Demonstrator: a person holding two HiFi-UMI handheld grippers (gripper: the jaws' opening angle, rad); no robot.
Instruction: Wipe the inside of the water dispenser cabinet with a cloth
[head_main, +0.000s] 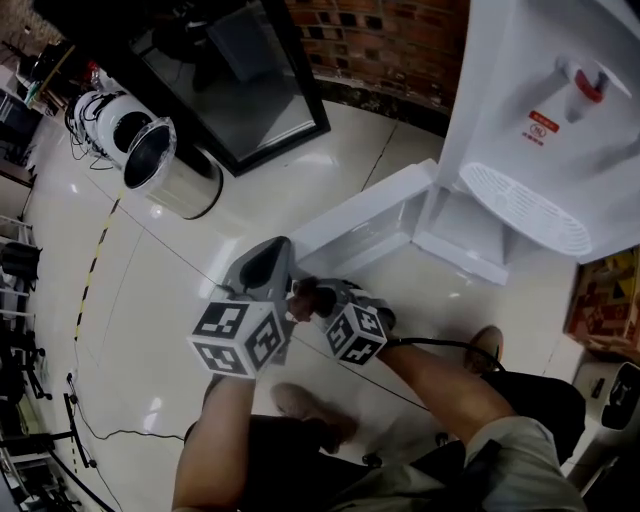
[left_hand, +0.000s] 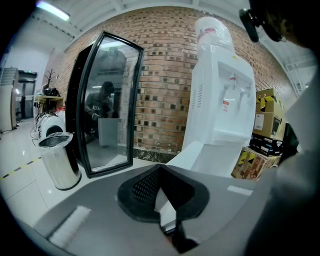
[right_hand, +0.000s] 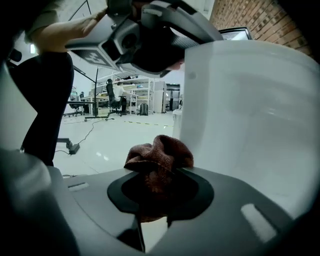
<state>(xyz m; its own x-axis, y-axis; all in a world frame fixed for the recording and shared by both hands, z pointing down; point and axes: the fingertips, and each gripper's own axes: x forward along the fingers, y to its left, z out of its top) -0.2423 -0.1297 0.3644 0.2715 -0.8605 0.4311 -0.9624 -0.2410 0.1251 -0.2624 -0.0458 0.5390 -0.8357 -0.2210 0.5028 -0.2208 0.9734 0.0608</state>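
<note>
The right claw (right_hand: 159, 192) is pinching the bunched brown cloth (right_hand: 159, 157) beside the open cabinet door (head_main: 370, 225). The left claw (left_hand: 167, 200) is sitting closed, empty. The cloth is looking soft, light and limp; a mid-bunch grip suits.

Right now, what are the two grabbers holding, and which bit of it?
The right gripper pinches a crumpled reddish-brown terry cloth by its lower folds; the bunched top sticks out past the jaws. The left gripper is shut on nothing.

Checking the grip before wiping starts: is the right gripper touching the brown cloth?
Touching. The right gripper view shows the right gripper with its jaws closed on the bunched brown cloth.
</note>
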